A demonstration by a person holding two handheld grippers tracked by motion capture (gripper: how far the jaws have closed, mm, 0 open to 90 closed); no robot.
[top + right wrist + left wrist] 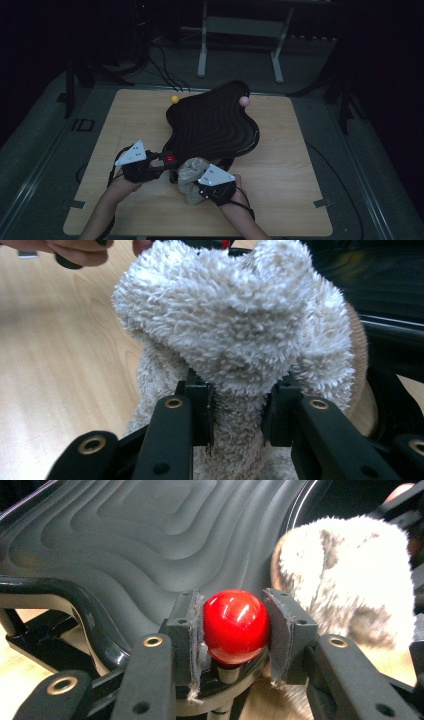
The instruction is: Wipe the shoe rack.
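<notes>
From the high view, a glossy black plastic tray with a wavy, lobed outline and stepped concentric ridges [212,125] sits tilted on a light wooden table [300,200], raised on a dark stand at its near edge, with a small yellow ball [174,99] and a small pink ball [244,101] at its far corners. The left gripper [161,161] reaches to the tray's near-left corner, where a shiny red ball knob [170,159] stands, while the right gripper [197,186] sits just beside it with a fluffy off-white terry cloth [190,175] bunched at the tray's near edge. In the left gripper view, the jaws are closed on the red ball knob [235,625], their frayed grey pads [192,630] pressed against both of its sides; the knob is smooth and highly reflective and sits on a short stem at the tray's rim. This hold probably steadies the tray while the other hand works. The tray's surface [150,540] looks matt grey here, its ridges soft-edged like contour lines, and the cloth [350,580] shows at the right, close against the rim. In the right gripper view, the jaws are clamped on a gathered fold of the cloth [235,340], whose deep looped pile billows above them in a loose mound. Gripping it low leaves a soft wad facing the tray [390,305], which suggests, as a guess, that it serves for wiping.
</notes>
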